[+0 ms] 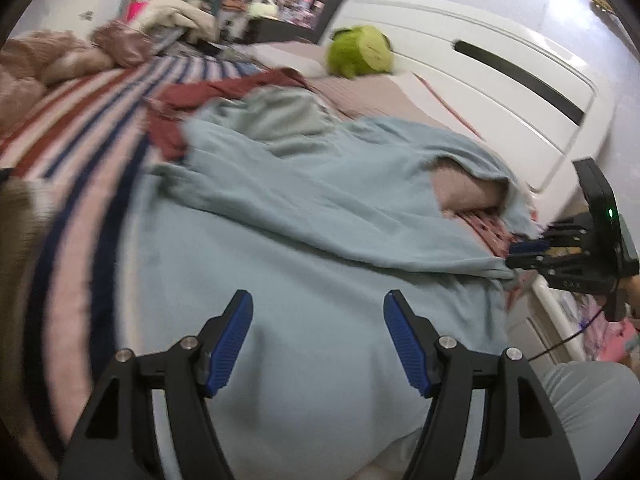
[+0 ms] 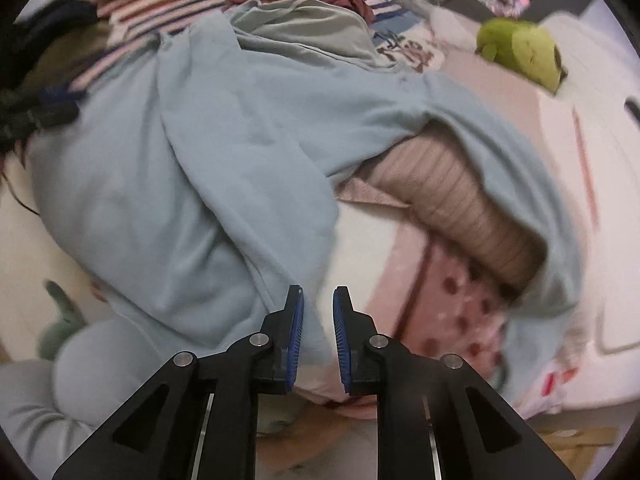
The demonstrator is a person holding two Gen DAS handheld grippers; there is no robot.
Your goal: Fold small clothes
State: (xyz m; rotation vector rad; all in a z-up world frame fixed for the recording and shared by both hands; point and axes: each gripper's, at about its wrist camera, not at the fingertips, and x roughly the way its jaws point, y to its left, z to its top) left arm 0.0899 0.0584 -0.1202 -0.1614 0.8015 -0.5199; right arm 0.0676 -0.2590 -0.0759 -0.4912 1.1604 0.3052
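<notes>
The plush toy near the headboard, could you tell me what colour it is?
The plush toy is lime green, clearest in the left wrist view.

A home bedroom: a bed [image 1: 92, 128] with a striped cover, a white headboard [image 1: 460, 64], a green plush toy [image 1: 360, 54], heaped clothes [image 1: 168, 20] and cluttered shelves [image 1: 288, 0] along the far wall.

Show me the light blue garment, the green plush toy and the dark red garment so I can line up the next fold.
light blue garment [image 1: 280, 216]: left wrist view, its broad middle.
green plush toy [image 2: 520, 50]: right wrist view, its body.
dark red garment [image 1: 192, 96]: left wrist view, the upper edge beside the blue cloth.
</notes>
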